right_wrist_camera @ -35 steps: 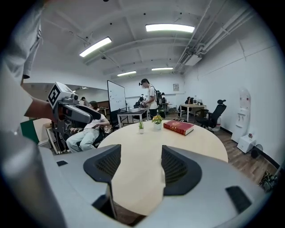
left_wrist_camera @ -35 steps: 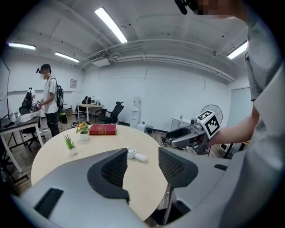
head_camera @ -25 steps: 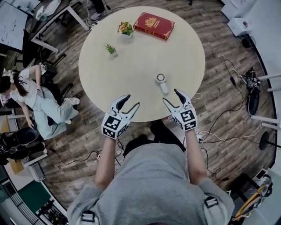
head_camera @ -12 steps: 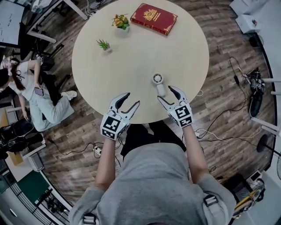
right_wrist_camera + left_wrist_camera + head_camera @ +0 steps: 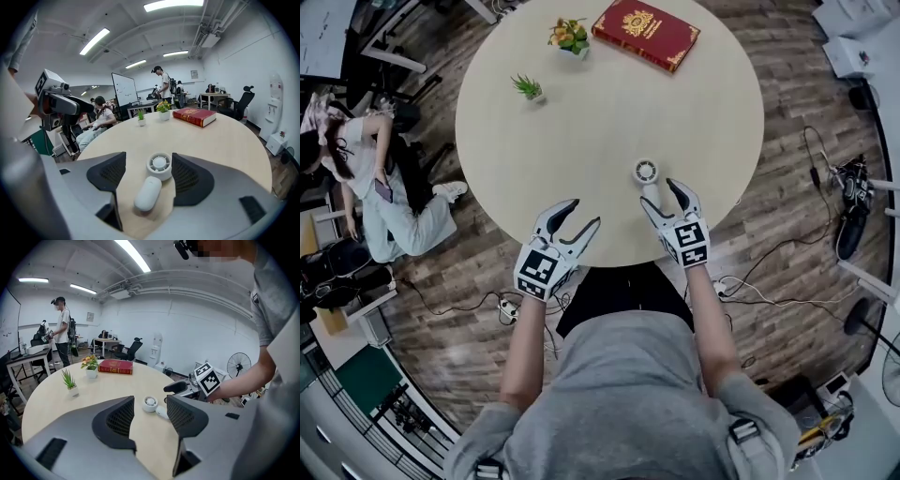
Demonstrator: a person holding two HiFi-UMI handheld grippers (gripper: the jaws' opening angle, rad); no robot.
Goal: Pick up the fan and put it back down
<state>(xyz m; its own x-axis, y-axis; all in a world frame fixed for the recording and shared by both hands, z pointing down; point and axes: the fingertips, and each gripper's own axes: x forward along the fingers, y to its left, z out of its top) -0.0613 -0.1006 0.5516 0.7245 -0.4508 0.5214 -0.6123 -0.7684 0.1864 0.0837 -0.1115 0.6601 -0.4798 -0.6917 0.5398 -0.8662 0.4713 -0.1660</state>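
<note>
Red book [image 5: 646,35], flower pot [image 5: 570,37], small plant [image 5: 529,89]

Left hand-held gripper [image 5: 584,214], right hand-held gripper [image 5: 660,199]: jaws apart, angled downward.

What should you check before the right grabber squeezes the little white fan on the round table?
1. Right gripper jaws apart: ok, and they have just opened slightly wider.
2. Small white handheld fan between those jaws: ok, not gripped yet.
3. Fan lying flat on the round pale wooden table: ok.
4. Left gripper out of the way: ok, open, empty, off to the side.
5. Space round the fan: ok; the red hardcover book, the small green potted plant and the flowering potted plant sit across the table.
6. Jaws low enough to grip: cannot tell.
</note>
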